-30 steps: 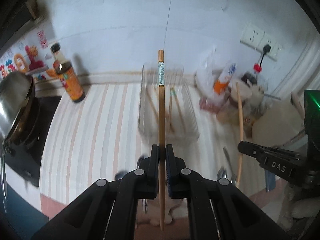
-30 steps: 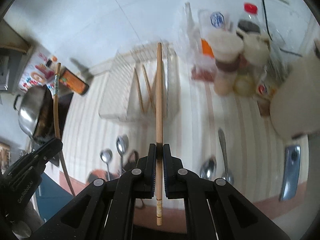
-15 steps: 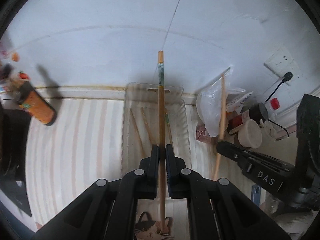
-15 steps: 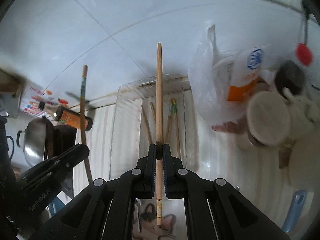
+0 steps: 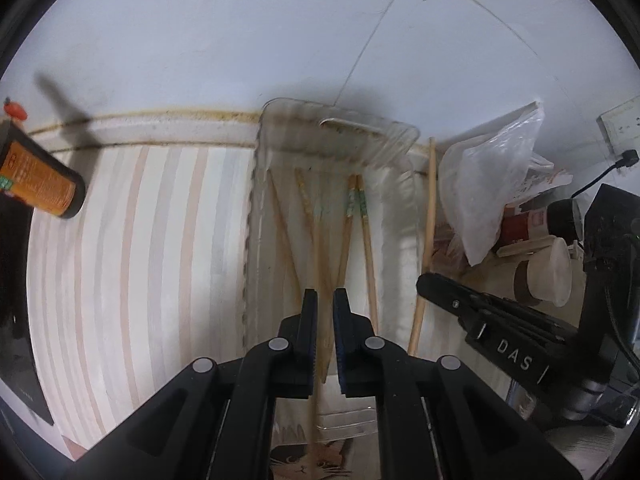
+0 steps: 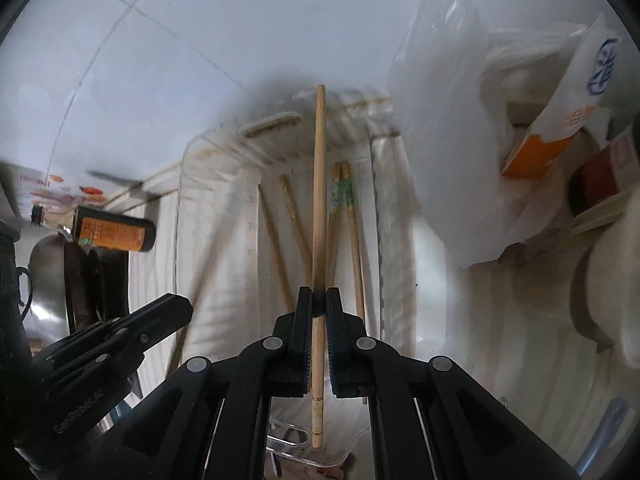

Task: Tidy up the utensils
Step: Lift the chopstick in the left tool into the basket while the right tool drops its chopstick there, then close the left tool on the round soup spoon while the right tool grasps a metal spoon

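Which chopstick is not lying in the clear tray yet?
The plain chopstick clamped in the right gripper. It is held above the clear tray; the other chopsticks lie loose inside.

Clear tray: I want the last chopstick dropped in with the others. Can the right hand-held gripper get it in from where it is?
Probably yes. The right hand-held gripper holds its chopstick directly over the clear tray, whose top is open. The other chopsticks lie flat in it, and nothing appears to block the way down.
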Motion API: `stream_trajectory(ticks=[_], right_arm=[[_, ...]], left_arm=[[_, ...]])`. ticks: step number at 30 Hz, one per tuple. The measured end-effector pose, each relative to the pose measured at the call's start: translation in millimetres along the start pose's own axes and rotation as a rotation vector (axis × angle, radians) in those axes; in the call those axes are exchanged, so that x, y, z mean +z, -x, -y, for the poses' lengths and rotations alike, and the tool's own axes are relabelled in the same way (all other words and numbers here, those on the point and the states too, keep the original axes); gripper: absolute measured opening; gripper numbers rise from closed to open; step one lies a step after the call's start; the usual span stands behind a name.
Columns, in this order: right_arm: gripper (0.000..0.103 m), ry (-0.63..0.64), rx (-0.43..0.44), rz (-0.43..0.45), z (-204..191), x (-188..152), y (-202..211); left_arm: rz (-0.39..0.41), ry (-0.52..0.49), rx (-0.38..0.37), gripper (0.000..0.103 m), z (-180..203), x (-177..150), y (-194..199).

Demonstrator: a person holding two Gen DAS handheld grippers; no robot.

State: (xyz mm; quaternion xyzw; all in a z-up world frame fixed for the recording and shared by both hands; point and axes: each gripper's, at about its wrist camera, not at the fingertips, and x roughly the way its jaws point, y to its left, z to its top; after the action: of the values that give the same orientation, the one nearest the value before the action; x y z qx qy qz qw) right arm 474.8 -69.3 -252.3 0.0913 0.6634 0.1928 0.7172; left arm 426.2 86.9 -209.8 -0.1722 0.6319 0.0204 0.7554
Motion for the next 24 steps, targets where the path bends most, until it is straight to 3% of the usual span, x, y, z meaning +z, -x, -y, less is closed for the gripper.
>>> stream_trajectory(ticks=[4,6,8,12,14,17,20,24], right_arm=[[0.014,-0.011,-0.009,-0.001,2.9,-0.9,-1.7],[0.023,-0.002,-0.035,0.014,2.6,-5.0,1.4],[0.04,0.015,-0.075,0.036,2.4,-13.3,6.8],[0.054,0.078,-0.177,0.094,-1.9,-36.0,19.3],[0.062,0.106,-0.232,0.125,-4.7,-48.5,25.1],[0.076,0.131,-0.297,0.176,-7.2,-69.9,35.8],[0.089,0.142,-0.341,0.232,-6.1,-89.6,50.6],[0.098,0.144,-0.371,0.305,-9.6,-110.3,74.5]], left_arm=[[0.026,-0.022,0.058,0.011,-1.9,-4.9,3.6],[0.051,-0.039,0.111,0.026,-3.6,-9.8,7.0],[0.087,-0.056,0.159,0.054,-5.1,-16.5,11.3],[0.164,-0.074,0.23,0.07,-10.8,-36.3,22.3],[0.196,-0.082,0.244,0.089,-13.2,-45.3,27.0],[0.248,-0.096,0.268,0.103,-15.5,-62.2,37.2],[0.301,-0.101,0.292,0.103,-12.5,-77.6,50.0],[0.357,-0.094,0.304,0.103,-9.6,-98.2,69.0]])
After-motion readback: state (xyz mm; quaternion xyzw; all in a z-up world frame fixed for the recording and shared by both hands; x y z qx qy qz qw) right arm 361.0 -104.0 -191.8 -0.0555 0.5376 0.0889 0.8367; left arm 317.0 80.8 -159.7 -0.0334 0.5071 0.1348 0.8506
